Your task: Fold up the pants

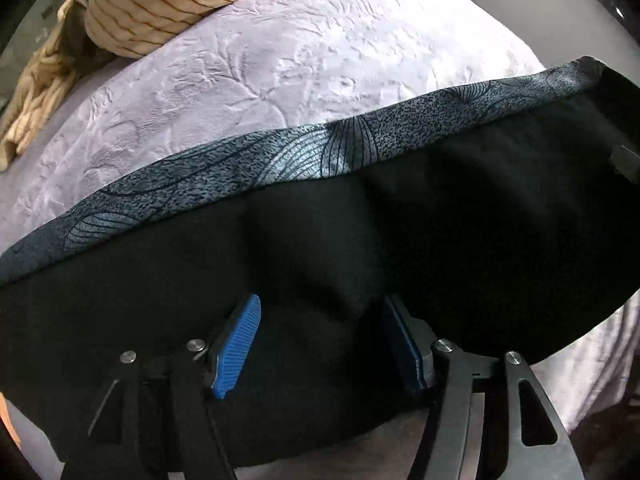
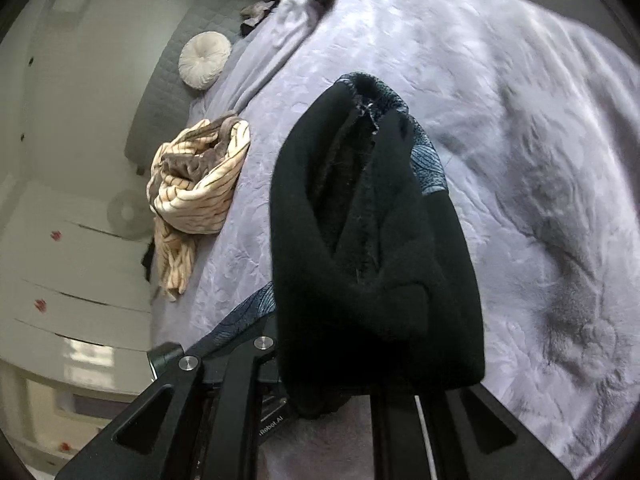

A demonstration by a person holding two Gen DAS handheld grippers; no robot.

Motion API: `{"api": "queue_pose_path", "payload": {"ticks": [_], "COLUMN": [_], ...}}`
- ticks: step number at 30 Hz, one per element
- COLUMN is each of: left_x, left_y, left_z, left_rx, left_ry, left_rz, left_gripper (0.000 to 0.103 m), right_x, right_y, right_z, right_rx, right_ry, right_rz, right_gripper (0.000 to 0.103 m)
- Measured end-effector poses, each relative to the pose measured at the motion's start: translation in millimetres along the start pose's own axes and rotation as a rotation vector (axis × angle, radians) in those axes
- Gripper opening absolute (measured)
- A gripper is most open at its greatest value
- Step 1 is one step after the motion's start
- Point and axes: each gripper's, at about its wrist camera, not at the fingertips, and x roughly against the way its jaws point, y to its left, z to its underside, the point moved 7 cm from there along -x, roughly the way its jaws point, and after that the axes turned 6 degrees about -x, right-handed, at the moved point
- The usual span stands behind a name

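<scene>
In the left wrist view, a striped cream blanket (image 1: 132,16) is lying bunched at the far left of the bed (image 1: 280,64), whose lilac embossed cover is filling most of the scene. The pants (image 1: 360,240), black with a grey leaf-print band along the far edge, are stretching across the near side of the bed. The left gripper (image 1: 320,340) is sitting over the black cloth with its blue pads (image 1: 236,344) spread apart, and nothing is being pinched between them.

In the right wrist view, pale drawers (image 2: 72,264) with small red marks are standing at the left beside the bed. A round cushion (image 2: 205,60) is resting against the grey quilted headboard (image 2: 168,80), and the blanket (image 2: 196,188) is lying near the bed's left edge. The pants (image 2: 372,248) are hanging in a dark bundle right in front of the camera, above the cover (image 2: 540,160). The right gripper's (image 2: 360,400) fingertips are hidden behind the cloth, so I cannot tell whether it is closed.
</scene>
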Motion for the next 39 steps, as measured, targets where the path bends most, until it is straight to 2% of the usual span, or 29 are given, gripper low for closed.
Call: {"api": "queue_pose_path", "payload": {"ticks": [3,6,10,14,17,20,21,22,23,24,26,27,29,30,32,35,36,39], "left_x": [29,58,79,86,81,86,87,87,88,90,90,89,85,87,92,94,94,90], "left_y": [21,51,104,184,238,280,293,301,307,313,319,322,328,325,315,286,271,235], "left_z": [4,17,49,87,111,146,156,163,167,172,177,176,166,157,149,125,116,98], "left_rx": [0.053,0.044,0.066,0.142,0.196,0.258,0.279,0.291,0.3,0.309,0.311,0.313,0.317,0.313,0.3,0.265,0.245,0.208], "left_ry": [-0.061,-0.116,-0.115,-0.096,-0.064,-0.027,-0.014,-0.007,-0.003,0.0,0.007,0.013,0.004,-0.01,-0.034,-0.064,-0.071,-0.067], "left_rz": [0.041,0.029,-0.002,-0.083,-0.148,-0.186,-0.194,-0.197,-0.196,-0.197,-0.2,-0.191,-0.156,-0.125,-0.058,0.097,0.156,0.271], "left_gripper": [0.064,0.064,0.064,0.064,0.064,0.064,0.064,0.064,0.064,0.064,0.064,0.064,0.064,0.064,0.064,0.064,0.064,0.064], "right_x": [6,6,-12,-62,-123,-193,-213,-226,-230,-231,-223,-217,-198,-191,-177,-150,-147,-138], "right_y": [28,70,124,178,199,187,187,187,189,196,220,232,254,257,249,197,175,134], "right_z": [3,16,46,102,154,213,225,232,240,247,260,266,273,267,250,210,200,189], "right_rx": [0.077,0.214,0.356,0.513,0.619,0.728,0.775,0.814,0.848,0.894,0.985,1.026,1.08,1.043,0.862,0.349,0.218,-0.016], "right_ry": [-0.017,-0.026,-0.018,0.028,0.095,0.173,0.182,0.181,0.181,0.174,0.161,0.159,0.164,0.176,0.235,0.328,0.342,0.337], "right_rz": [0.051,0.132,0.209,0.273,0.359,0.527,0.603,0.655,0.685,0.703,0.681,0.655,0.549,0.495,0.35,0.116,0.076,-0.014], "right_gripper": [0.013,0.013,0.013,0.015,0.024,0.035,0.047,0.065,0.07,0.071,0.072,0.072,0.072,0.072,0.072,0.072,0.072,0.069]}}
